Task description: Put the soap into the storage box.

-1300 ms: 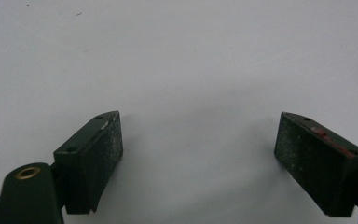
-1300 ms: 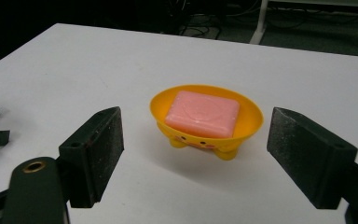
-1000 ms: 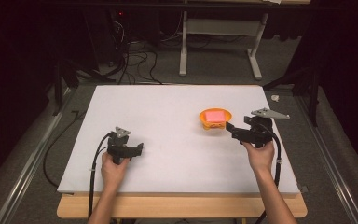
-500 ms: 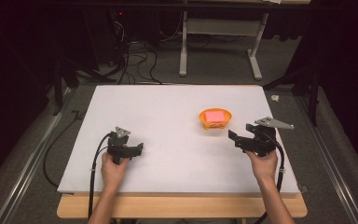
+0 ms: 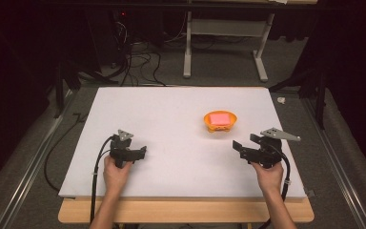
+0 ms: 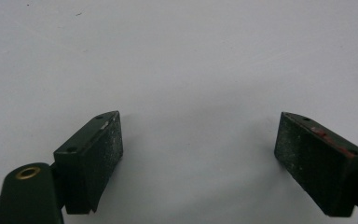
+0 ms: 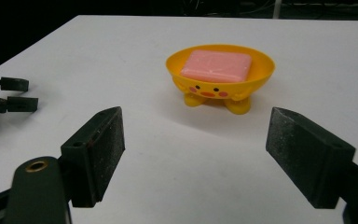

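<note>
Fingers (image 7: 98,154) wide apart; both grippers empty

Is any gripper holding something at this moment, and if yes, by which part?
Nothing is held. The left gripper and the right gripper are both open, with bare table between their jaws.

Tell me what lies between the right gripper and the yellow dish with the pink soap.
Nothing: only bare white table separates the open right gripper from the dish, as the right gripper view shows.
</note>
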A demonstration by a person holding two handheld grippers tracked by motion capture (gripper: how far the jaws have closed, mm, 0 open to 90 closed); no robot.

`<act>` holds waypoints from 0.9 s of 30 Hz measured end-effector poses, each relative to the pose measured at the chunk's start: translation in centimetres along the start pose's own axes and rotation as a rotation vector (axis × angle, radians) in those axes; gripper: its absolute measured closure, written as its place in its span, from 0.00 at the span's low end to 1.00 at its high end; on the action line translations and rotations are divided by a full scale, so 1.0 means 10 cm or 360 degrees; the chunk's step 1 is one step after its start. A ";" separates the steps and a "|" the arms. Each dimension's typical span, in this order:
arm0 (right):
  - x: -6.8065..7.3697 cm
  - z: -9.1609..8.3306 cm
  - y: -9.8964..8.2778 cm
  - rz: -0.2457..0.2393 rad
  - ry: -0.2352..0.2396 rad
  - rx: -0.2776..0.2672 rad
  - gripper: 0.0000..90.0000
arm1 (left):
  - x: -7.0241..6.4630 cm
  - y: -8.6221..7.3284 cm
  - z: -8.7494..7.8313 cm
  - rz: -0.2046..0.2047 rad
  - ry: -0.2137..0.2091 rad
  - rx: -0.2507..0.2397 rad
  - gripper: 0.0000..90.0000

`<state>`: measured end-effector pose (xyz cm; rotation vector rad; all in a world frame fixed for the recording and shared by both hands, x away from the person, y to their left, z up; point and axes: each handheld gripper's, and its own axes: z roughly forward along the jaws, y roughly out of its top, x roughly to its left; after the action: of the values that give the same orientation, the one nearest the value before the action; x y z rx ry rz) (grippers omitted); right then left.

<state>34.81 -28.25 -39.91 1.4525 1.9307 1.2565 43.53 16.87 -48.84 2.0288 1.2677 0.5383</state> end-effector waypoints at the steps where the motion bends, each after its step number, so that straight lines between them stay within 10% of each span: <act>1: 0.01 0.00 -0.01 0.0005 0.0004 0.0005 0.22 | 0.00 0.00 0.00 0.0000 0.0000 0.0000 0.18; 27: 0.14 0.11 -0.21 0.0027 0.0095 0.0021 0.23 | 0.00 0.00 0.00 0.0001 0.0000 0.0000 0.18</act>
<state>34.00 -26.66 -41.99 1.4562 1.9724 1.3108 43.53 16.87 -48.84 2.0293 1.2673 0.5387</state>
